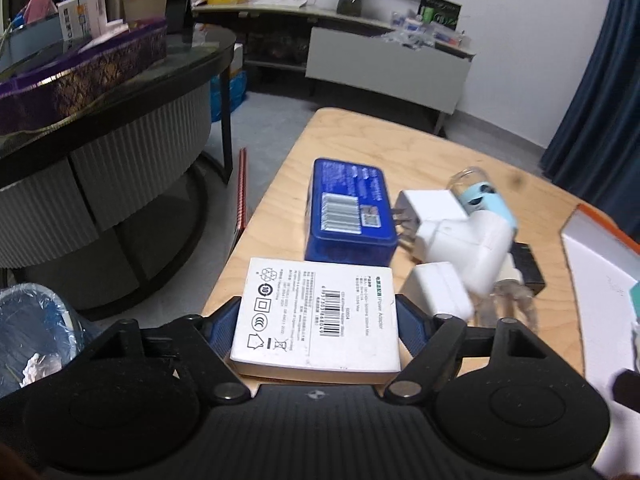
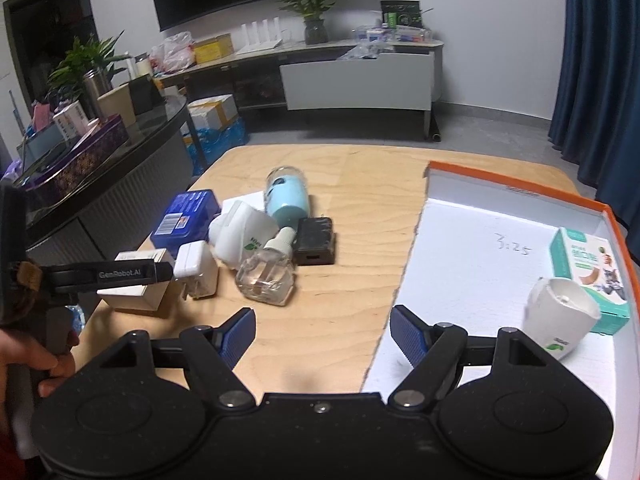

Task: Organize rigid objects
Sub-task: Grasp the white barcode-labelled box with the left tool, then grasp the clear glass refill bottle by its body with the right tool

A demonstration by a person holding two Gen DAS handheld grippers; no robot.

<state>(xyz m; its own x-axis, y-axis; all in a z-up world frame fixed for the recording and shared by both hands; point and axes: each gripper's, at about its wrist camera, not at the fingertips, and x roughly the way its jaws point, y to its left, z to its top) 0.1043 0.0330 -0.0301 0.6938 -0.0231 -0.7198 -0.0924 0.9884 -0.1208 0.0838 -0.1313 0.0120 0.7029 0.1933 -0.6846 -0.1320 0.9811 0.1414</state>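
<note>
A white power-adapter box (image 1: 316, 320) lies at the near left corner of the wooden table (image 1: 360, 140). My left gripper (image 1: 318, 312) is shut on it, with a blue pad against each side. In the right wrist view that gripper (image 2: 120, 274) reaches over the same box (image 2: 136, 296), held by a hand. Behind it lie a blue box (image 1: 348, 208), white plug adapters (image 1: 464, 248), a light-blue bottle (image 2: 288, 196), a clear glass bottle (image 2: 266, 280) and a black block (image 2: 316, 240). My right gripper (image 2: 322, 332) hangs open and holds nothing, over the left edge of the orange-rimmed white tray (image 2: 480, 264).
The tray holds a teal-and-white carton (image 2: 588, 264) and a white plug-in device (image 2: 560, 320) at its right end. A round dark coffee table (image 1: 120, 92) piled with boxes stands to the left. A bagged bin (image 1: 32, 320) sits below the table corner. A red notebook (image 1: 242, 192) lies on the floor.
</note>
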